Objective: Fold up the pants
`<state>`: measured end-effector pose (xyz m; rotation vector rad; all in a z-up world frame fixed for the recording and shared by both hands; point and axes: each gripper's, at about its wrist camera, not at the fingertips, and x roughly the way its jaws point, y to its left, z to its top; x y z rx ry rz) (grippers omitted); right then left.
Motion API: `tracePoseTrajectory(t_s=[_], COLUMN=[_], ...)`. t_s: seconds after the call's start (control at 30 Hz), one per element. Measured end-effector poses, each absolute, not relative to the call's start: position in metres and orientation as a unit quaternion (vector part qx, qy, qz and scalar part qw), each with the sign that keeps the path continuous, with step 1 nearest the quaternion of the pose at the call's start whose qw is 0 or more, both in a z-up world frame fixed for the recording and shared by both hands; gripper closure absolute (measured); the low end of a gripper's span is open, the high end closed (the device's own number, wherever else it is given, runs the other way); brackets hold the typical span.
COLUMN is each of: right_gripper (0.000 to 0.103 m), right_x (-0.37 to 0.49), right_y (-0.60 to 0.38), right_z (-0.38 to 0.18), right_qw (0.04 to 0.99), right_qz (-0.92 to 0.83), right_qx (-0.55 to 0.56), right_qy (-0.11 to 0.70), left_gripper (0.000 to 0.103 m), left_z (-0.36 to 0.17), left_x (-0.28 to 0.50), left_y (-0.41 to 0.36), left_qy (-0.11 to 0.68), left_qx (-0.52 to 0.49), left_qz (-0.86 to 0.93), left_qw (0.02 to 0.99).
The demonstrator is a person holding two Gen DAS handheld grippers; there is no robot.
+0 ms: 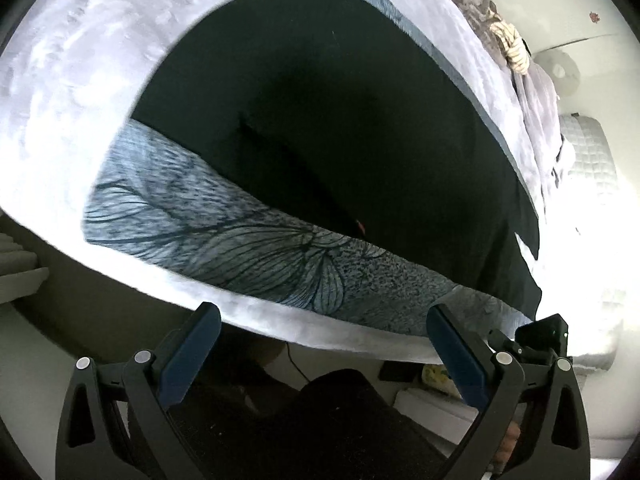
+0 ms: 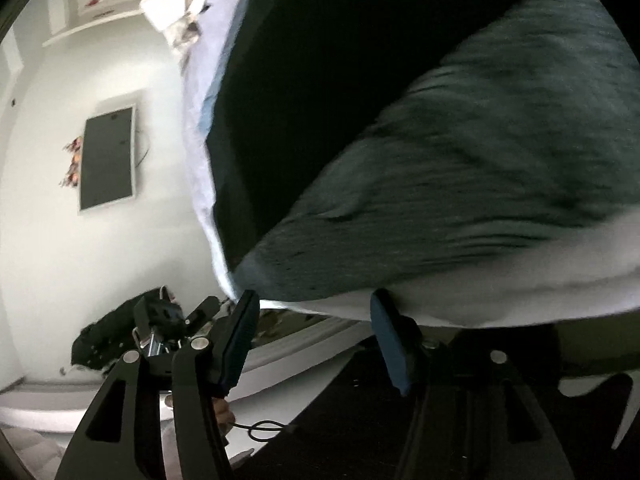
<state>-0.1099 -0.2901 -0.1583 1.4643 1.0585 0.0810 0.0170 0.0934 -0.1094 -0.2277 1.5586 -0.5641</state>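
Black pants [image 1: 340, 128] lie flat on a bed with a grey leaf-print cover [image 1: 224, 236]. In the left wrist view my left gripper [image 1: 322, 320] is open and empty, held just off the bed's near edge, apart from the pants. The other gripper's body [image 1: 540, 336] shows at the lower right, by the pants' near corner. In the right wrist view the pants [image 2: 312, 100] fill the top, blurred. My right gripper [image 2: 314, 304] is open and empty at the bed's edge, below the pants.
A pale fleece blanket [image 1: 72, 80] covers the bed around the print. Crumpled bedding [image 1: 500, 32] lies at the far side. A wall-mounted screen [image 2: 106, 158] and a dark bundle [image 2: 108, 340] on the floor show in the right wrist view.
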Motion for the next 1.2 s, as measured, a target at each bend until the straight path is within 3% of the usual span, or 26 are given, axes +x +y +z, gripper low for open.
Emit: tracePoseTrajectory(t_s=[0.2, 0.33, 0.5, 0.67, 0.73, 0.8, 0.9, 0.93, 0.97, 1.0, 1.03, 1.2], right_gripper=[0.039, 0.039, 0.039, 0.038, 0.038, 0.038, 0.039, 0.041, 0.057, 0.086, 0.095, 0.095], right_x=[-0.094, -0.062, -0.035, -0.032, -0.043, -0.059, -0.093, -0.106, -0.119, -0.131, -0.137, -0.131], right_y=[-0.291, -0.268, -0.267, -0.273, -0.278, -0.284, -0.303, -0.311, -0.319, -0.326, -0.33, -0.348], right_z=[-0.16, -0.166, -0.124, -0.114, -0.122, -0.133, -0.153, -0.158, -0.163, -0.165, -0.166, -0.129], right_qw=[0.614, 0.596, 0.623, 0.63, 0.63, 0.63, 0.618, 0.612, 0.604, 0.595, 0.593, 0.634], right_qz=[0.07, 0.108, 0.161, 0.172, 0.16, 0.133, 0.079, 0.06, 0.043, 0.03, 0.017, 0.006], right_qx=[0.677, 0.686, 0.67, 0.648, 0.64, 0.64, 0.664, 0.674, 0.689, 0.704, 0.708, 0.672], right_qy=[0.399, 0.404, 0.37, 0.392, 0.41, 0.419, 0.414, 0.409, 0.399, 0.387, 0.383, 0.382], left_gripper=[0.0, 0.0, 0.0, 0.002, 0.025, 0.063, 0.072, 0.072, 0.072, 0.072, 0.072, 0.072], left_z=[-0.11, -0.11, -0.109, -0.105, -0.108, -0.115, -0.113, -0.109, -0.105, -0.1, -0.097, -0.068], left_x=[0.013, 0.01, 0.007, 0.025, 0.035, 0.038, 0.038, 0.037, 0.036, 0.034, 0.036, 0.045], left_y=[0.092, 0.098, 0.105, 0.095, 0.09, 0.085, 0.088, 0.088, 0.087, 0.085, 0.082, 0.064], left_qy=[0.688, 0.692, 0.688, 0.659, 0.668, 0.683, 0.683, 0.681, 0.678, 0.676, 0.675, 0.655], left_qx=[-0.114, -0.122, -0.219, -0.256, -0.225, -0.185, -0.173, -0.166, -0.16, -0.152, -0.145, -0.121], left_qz=[-0.266, -0.266, -0.278, -0.254, -0.224, -0.211, -0.213, -0.213, -0.212, -0.211, -0.209, -0.205], left_qw=[0.665, 0.66, 0.633, 0.66, 0.673, 0.674, 0.677, 0.681, 0.685, 0.689, 0.693, 0.717])
